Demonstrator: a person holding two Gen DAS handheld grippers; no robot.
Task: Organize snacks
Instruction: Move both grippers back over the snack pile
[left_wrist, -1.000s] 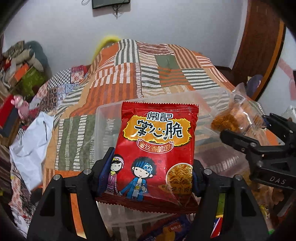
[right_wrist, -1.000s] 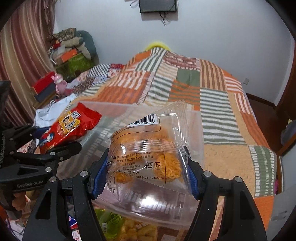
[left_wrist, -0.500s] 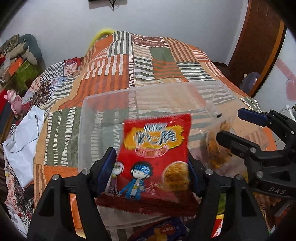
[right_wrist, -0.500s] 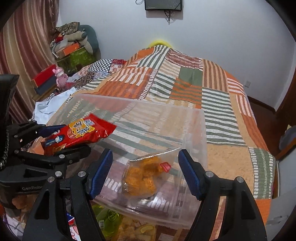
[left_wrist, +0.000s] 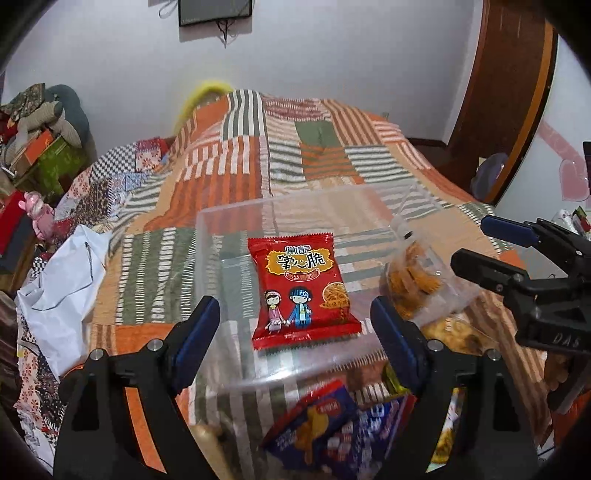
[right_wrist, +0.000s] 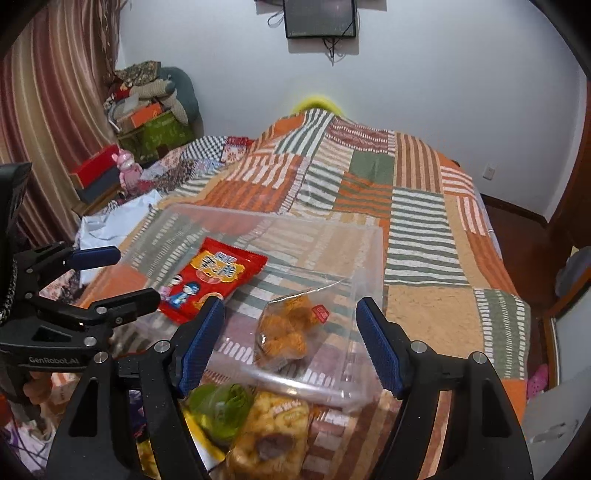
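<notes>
Left wrist view shows a patchwork bedspread (left_wrist: 280, 155) with a clear plastic bin (left_wrist: 207, 236) on it, and inside the bin a red noodle snack packet (left_wrist: 301, 291) lying flat, its long axis running away from the camera. The left gripper (left_wrist: 295, 332) hangs just above the packet's near edge, jaws opening with nothing pressed between them. The right gripper (right_wrist: 290, 343) stands wide and empty over a clear bag of orange puffs (right_wrist: 288, 328), also in the bin. More snacks (right_wrist: 266, 428) lie loose below both grippers, nearer than the bin; either could likely reach them next.
</notes>
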